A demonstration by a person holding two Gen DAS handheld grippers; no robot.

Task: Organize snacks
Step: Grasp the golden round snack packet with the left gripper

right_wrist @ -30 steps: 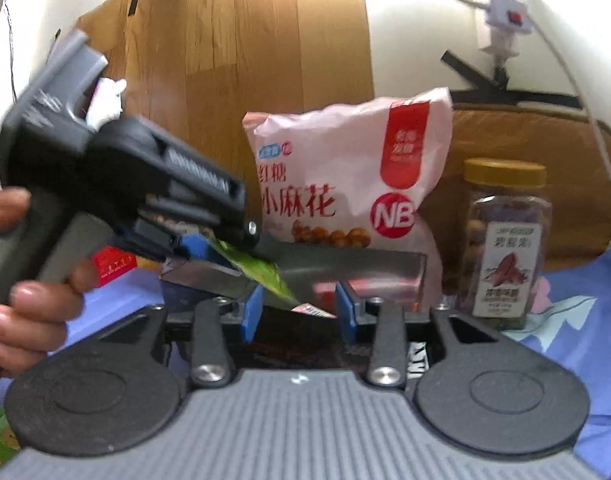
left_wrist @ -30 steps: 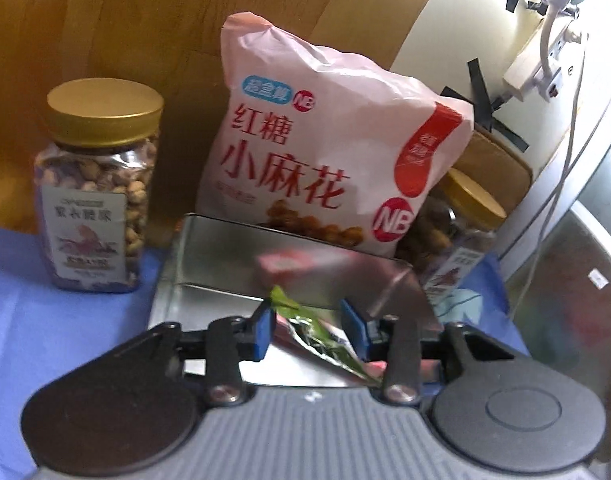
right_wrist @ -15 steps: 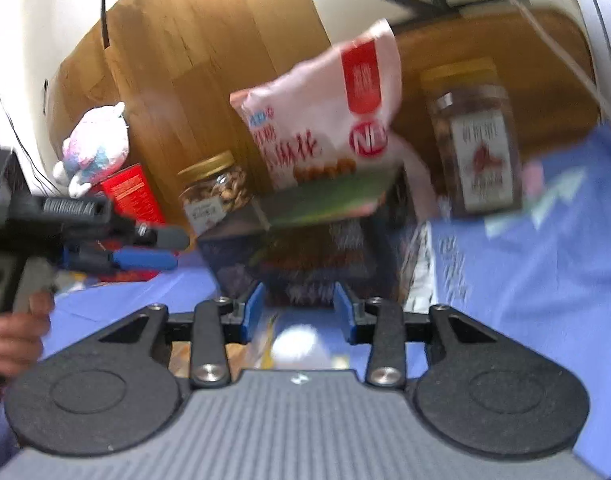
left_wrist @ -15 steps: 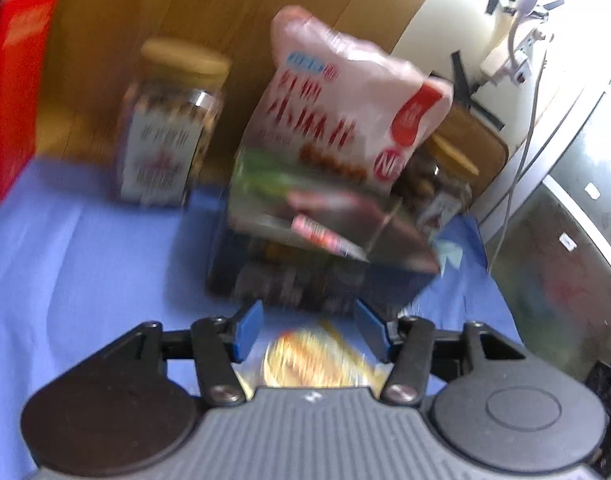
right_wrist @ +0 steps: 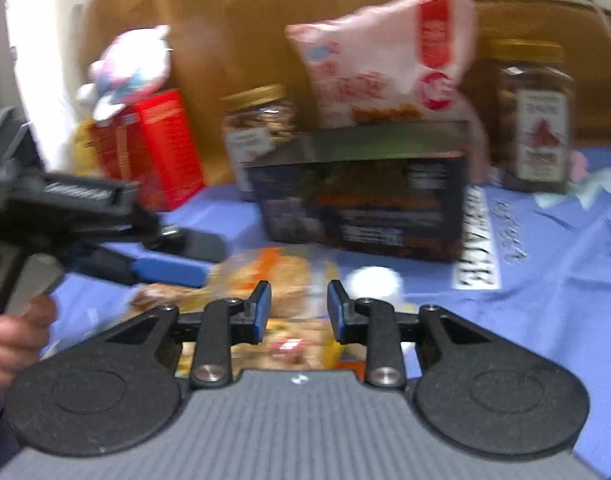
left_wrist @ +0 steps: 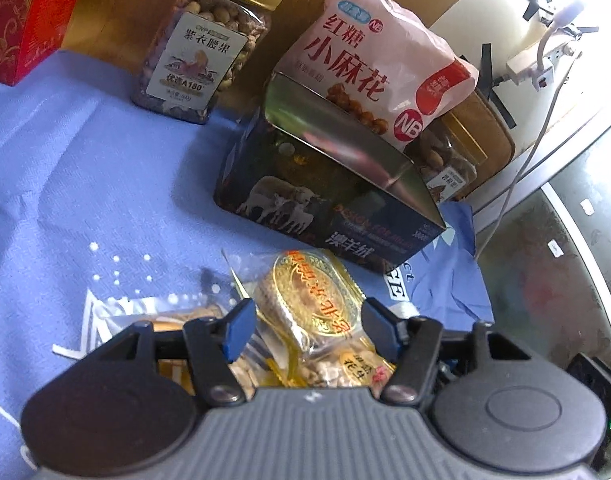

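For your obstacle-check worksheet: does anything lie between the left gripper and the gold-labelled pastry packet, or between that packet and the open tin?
Nothing visible. The left gripper hangs over the gold-labelled pastry packet, jaws opening, the packet between them. Only bare blue cloth lies between the packet and the open tin.

Grey ribbed hand-held gripper (left_wrist: 305, 320), black linkages, blue pads (left_wrist: 237, 326), silver screws.

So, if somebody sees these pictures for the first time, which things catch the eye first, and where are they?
The pink snack bag stands out most, upright at the back behind the open dark tin box on the blue cloth. A gold-lidded nut jar stands left of it. In front, the left gripper hangs over a gold-wrapped pastry, and its fingers are opening without touching it.
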